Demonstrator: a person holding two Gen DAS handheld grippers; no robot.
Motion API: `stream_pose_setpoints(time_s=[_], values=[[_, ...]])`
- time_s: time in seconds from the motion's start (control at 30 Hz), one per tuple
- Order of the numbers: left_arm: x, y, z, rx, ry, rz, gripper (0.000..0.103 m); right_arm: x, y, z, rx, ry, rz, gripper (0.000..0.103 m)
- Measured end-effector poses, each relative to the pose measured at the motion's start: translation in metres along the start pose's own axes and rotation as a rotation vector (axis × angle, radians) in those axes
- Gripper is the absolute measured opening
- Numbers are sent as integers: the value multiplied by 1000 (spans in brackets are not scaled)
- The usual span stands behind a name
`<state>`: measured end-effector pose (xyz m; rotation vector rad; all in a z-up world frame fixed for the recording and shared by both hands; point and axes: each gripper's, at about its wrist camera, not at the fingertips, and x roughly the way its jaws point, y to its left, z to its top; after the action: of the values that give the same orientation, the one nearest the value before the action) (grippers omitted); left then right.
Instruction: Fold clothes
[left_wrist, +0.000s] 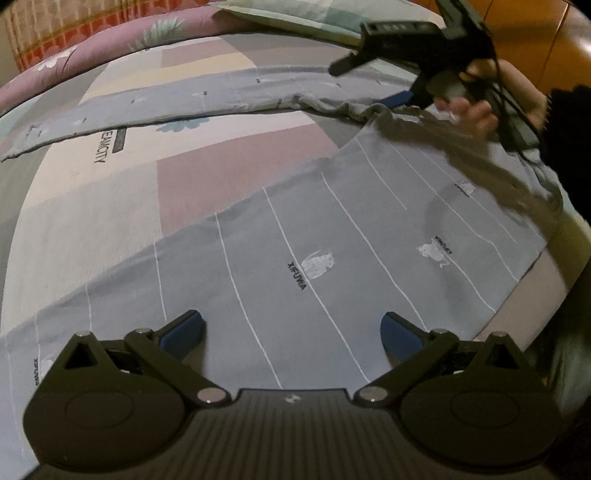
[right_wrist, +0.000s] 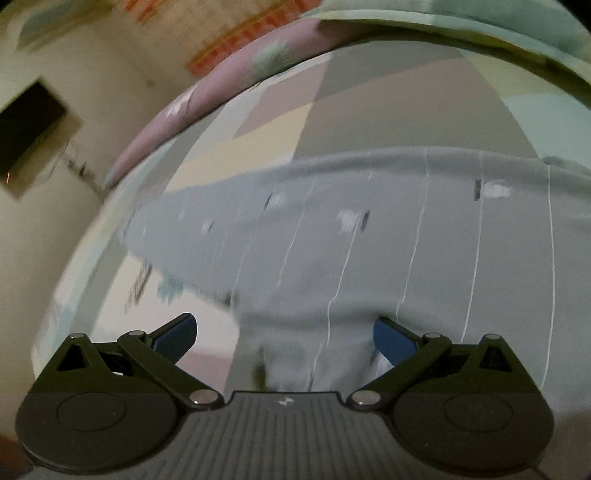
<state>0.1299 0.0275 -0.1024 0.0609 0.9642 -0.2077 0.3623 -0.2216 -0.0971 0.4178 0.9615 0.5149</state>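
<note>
The grey striped pants (left_wrist: 295, 258) lie spread out flat on the patchwork bed cover (left_wrist: 110, 192); no fold shows in them, so I think most of the folding is left to do, though I cannot tell how the far ends lie; one leg runs long from about 8 o'clock up to 2 o'clock in the left view, and the other leg (left_wrist: 147, 107) stretches off toward 9 o'clock, so they make a wide V; the waist end bunches up near 1 o'clock; the left tongs (left_wrist: 291, 332) are wide open above the near leg, holding nothing; the right tongs (right_wrist: 284, 336) are wide open over the cloth too, and they grip nothing.
</note>
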Motion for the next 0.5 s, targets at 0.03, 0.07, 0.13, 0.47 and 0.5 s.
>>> stream_pose_setpoints(time_s=[0.03, 0.07, 0.13, 0.47, 0.5], values=[[0, 0, 0, 0, -1, -1, 102, 5, -2, 4, 16, 2, 3, 103], [-1, 1, -1, -2, -5, -4, 102, 10, -5, 9, 33, 4, 6, 103], [-1, 2, -2, -8, -12, -11, 102, -3, 6, 2, 5, 1, 16, 103], [-4, 1, -6, 0, -26, -4, 102, 0, 39, -60, -106, 66, 0, 103], [-4, 1, -6, -3, -27, -5, 102, -1, 44, -64, -121, 75, 11, 103]])
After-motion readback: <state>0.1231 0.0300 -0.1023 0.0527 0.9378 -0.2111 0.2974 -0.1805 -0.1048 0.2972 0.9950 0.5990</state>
